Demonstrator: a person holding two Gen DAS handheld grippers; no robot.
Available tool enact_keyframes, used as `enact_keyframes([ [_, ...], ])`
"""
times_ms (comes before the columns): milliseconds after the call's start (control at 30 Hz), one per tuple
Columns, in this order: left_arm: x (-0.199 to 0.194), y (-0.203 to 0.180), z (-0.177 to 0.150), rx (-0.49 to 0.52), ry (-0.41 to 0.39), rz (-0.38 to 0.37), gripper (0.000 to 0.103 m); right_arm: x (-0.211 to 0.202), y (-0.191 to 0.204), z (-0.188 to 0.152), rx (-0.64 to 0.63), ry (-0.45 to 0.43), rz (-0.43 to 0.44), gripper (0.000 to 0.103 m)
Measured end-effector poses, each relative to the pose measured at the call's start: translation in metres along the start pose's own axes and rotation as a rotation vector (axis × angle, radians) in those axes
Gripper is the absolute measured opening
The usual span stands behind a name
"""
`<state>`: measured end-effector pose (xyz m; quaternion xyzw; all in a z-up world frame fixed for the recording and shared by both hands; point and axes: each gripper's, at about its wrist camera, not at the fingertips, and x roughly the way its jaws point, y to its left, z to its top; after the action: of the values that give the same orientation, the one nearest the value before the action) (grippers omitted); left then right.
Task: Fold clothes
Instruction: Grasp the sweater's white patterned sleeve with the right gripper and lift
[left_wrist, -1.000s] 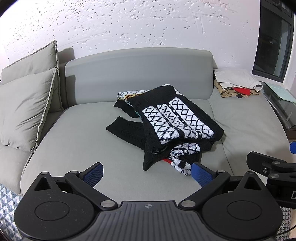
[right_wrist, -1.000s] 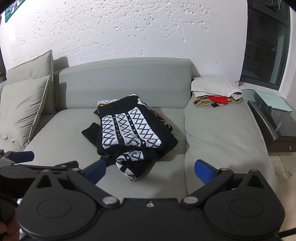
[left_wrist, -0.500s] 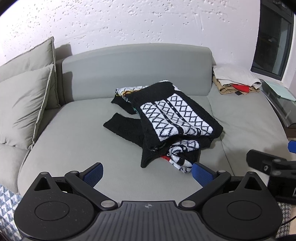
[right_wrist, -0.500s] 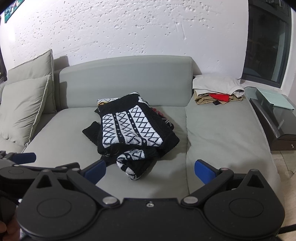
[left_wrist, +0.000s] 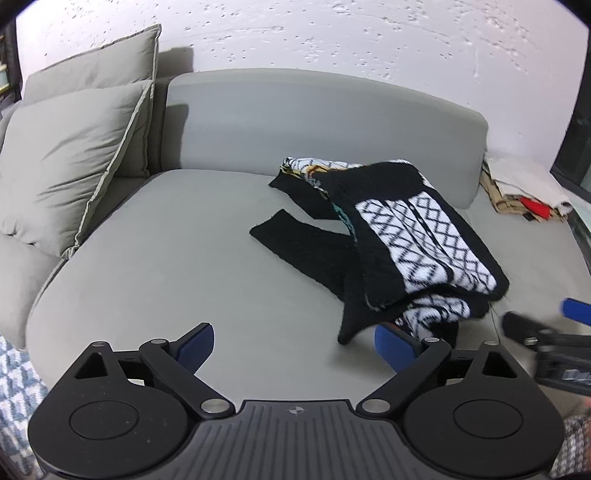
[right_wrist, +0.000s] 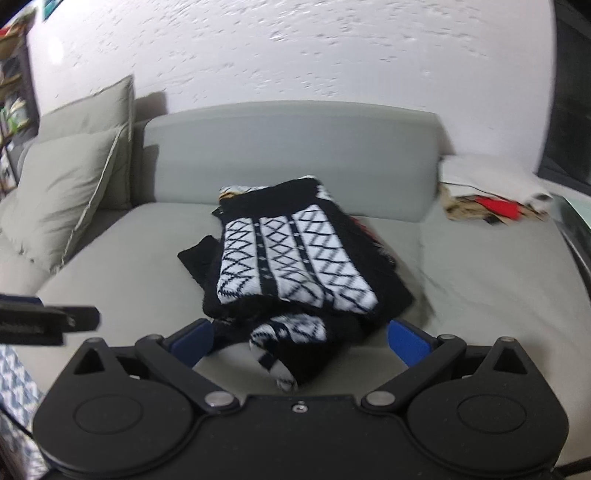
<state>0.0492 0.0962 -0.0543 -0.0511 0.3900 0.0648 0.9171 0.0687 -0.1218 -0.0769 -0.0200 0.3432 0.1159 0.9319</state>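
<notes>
A black and white knitted sweater (left_wrist: 417, 236) lies crumpled on the grey sofa seat (left_wrist: 166, 258), with one black sleeve stretched out to the left. My left gripper (left_wrist: 295, 347) hovers low over the seat in front of it, its jaws closing but still wide. The sweater's near black corner sits just beside its right pad, and nothing is pressed. In the right wrist view the sweater (right_wrist: 291, 258) fills the middle. My right gripper (right_wrist: 299, 343) is open, its blue pads flanking the rolled near end without touching it.
Two grey cushions (left_wrist: 74, 166) lean at the sofa's left end. A stack of folded clothes (right_wrist: 487, 188) rests on the right seat by the backrest. A dark side table (right_wrist: 576, 229) stands past the right edge. A blue patterned rug (left_wrist: 14, 376) shows at lower left.
Both grippers have come forward and down toward the sweater. The right gripper's pads now sit on either side of its near end. The left view has swung left, so the sweater sits to its right.
</notes>
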Motion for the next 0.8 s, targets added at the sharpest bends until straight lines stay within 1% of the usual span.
enact_keyframes([
  [33,0.004,0.003,0.001,-0.003,-0.005,-0.007,0.090,0.012,0.004,0.000,-0.019,-0.005,0.001,0.100],
  [100,0.012,0.008,0.003,-0.010,-0.020,-0.028,0.090,0.031,0.014,0.000,-0.072,-0.015,-0.006,0.100],
  [167,0.019,0.014,0.007,-0.021,-0.039,-0.055,0.089,0.046,0.025,0.000,-0.155,-0.029,-0.026,0.099],
  [233,0.025,0.017,0.010,-0.028,-0.051,-0.066,0.089,0.058,0.035,0.000,-0.247,-0.043,-0.063,0.099],
  [367,0.033,0.023,0.018,-0.052,-0.074,-0.085,0.089,0.079,0.054,-0.008,-0.462,-0.062,-0.163,0.098],
  [433,0.035,0.025,0.020,-0.060,-0.080,-0.083,0.089,0.088,0.067,-0.013,-0.572,-0.085,-0.178,0.095],
  [533,0.036,0.028,0.020,-0.065,-0.078,-0.072,0.089,0.102,0.093,-0.017,-0.765,-0.133,-0.190,0.094],
  [567,0.034,0.029,0.019,-0.064,-0.078,-0.066,0.089,0.107,0.103,-0.017,-0.829,-0.155,-0.192,0.085],
  [600,0.033,0.030,0.018,-0.062,-0.081,-0.058,0.089,0.111,0.112,-0.015,-0.880,-0.169,-0.194,0.073],
  [633,0.030,0.032,0.018,-0.067,-0.088,-0.049,0.086,0.115,0.120,-0.009,-0.890,-0.159,-0.185,0.030],
  [667,0.025,0.038,0.018,-0.100,-0.107,-0.039,0.087,0.116,0.125,0.001,-0.854,-0.142,-0.171,0.013],
  [700,0.021,0.043,0.020,-0.115,-0.107,-0.043,0.087,0.114,0.127,0.014,-0.785,-0.141,-0.158,0.013],
  [733,0.017,0.047,0.021,-0.115,-0.109,-0.046,0.086,0.110,0.125,0.033,-0.688,-0.147,-0.137,0.012],
  [800,0.005,0.051,0.024,-0.109,-0.132,-0.027,0.086,0.091,0.111,0.076,-0.455,-0.176,-0.071,0.011],
])
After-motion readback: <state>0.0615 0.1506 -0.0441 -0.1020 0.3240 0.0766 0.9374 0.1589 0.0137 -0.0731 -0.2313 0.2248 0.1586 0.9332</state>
